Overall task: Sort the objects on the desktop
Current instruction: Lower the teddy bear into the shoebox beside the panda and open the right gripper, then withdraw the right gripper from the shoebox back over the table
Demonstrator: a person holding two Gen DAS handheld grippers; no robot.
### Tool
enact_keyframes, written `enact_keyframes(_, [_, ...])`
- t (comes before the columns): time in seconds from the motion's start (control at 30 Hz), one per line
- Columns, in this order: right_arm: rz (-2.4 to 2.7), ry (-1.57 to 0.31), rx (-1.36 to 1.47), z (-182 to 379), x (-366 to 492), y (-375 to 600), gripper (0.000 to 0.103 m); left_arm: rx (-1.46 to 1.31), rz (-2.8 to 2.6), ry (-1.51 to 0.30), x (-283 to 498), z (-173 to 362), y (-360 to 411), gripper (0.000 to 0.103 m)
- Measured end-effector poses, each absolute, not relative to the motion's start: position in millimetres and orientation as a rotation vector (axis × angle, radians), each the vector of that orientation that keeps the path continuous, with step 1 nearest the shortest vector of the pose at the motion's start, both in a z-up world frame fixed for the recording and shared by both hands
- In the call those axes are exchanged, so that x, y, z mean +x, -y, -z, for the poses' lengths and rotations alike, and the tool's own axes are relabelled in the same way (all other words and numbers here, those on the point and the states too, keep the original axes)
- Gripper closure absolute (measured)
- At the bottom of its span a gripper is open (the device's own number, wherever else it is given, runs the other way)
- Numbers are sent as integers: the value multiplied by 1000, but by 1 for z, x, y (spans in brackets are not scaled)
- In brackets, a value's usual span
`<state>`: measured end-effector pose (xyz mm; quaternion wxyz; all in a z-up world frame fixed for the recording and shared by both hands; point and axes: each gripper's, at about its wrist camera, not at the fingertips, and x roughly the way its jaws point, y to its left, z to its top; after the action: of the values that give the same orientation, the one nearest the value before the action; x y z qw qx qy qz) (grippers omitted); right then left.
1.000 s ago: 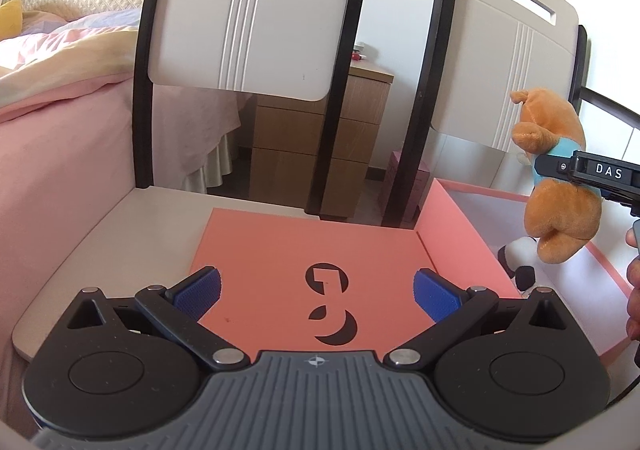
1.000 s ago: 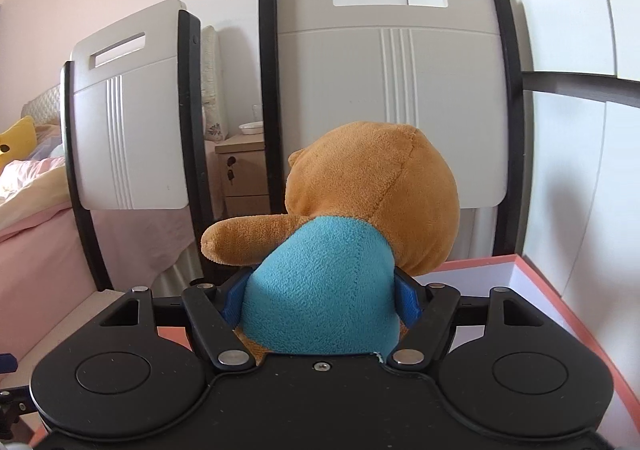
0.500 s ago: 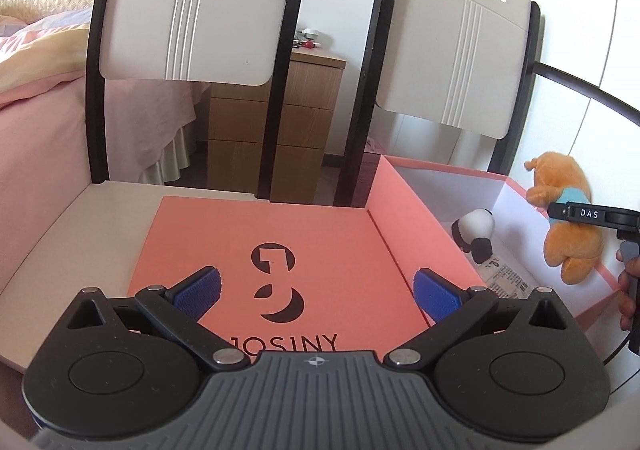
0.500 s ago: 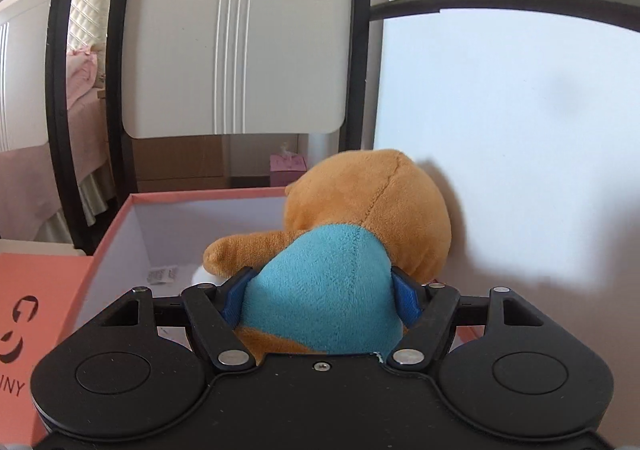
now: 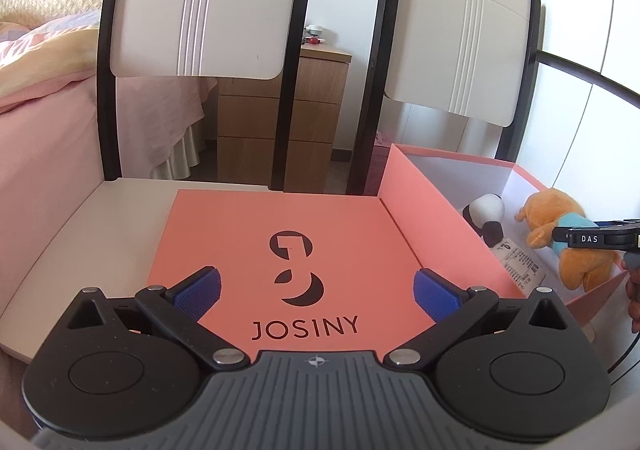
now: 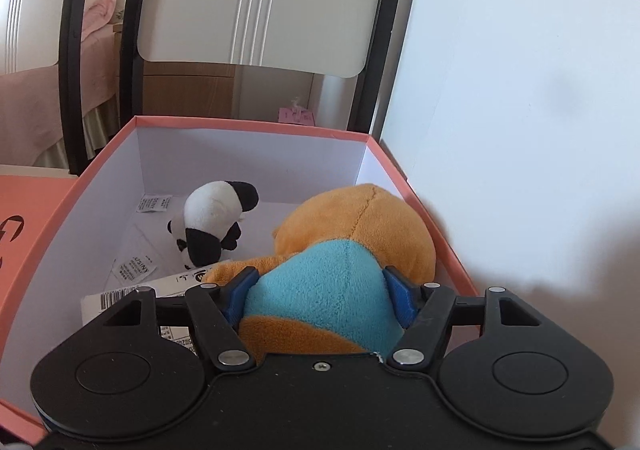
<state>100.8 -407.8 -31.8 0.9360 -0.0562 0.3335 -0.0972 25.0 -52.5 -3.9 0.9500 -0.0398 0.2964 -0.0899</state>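
With the right claw (image 6: 320,290) closing on the brown bear (image 6: 344,250) inside the pink box (image 6: 248,126) beside the panda (image 6: 212,222), lower it to the floor before releasing; the left claw (image 5: 316,290) hangs open, empty.

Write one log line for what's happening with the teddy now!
right gripper: closing, pads on teddy | teddy: in box, beside panda | left gripper: open, empty

Orange bear (image 6: 360,226) in blue, black-and-white panda (image 6: 212,218), coral box (image 6: 256,127).
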Motion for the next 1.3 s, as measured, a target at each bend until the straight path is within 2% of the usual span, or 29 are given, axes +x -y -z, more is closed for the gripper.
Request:
enact_keyframes(0.23, [218,-664,-79,34,98,410,35,-79,178,-614,24,9,46,0])
enact_keyframes(0.27, [221,-652,-75,32,96,410,32,-81,175,-612,23,8,44,0])
enact_keyframes(0.3, [225,-637,-66,30,94,409,23,-83,172,-610,23,8,42,0])
enact_keyframes(0.43, [224,-563,-30,18,85,404,16,-88,162,-605,23,7,32,0])
enact_keyframes(0.5, [216,-524,-14,10,79,399,5,-89,157,-603,23,7,27,0])
enact_keyframes(0.57, [200,-505,-14,6,77,392,1,-90,154,-604,22,7,22,0])
enact_keyframes(0.77, [183,-511,-47,4,81,368,1,-80,145,-606,19,9,9,0])
enact_keyframes(1.3, [-50,-314,19,-48,39,270,1,-92,104,-599,14,11,-29,0])
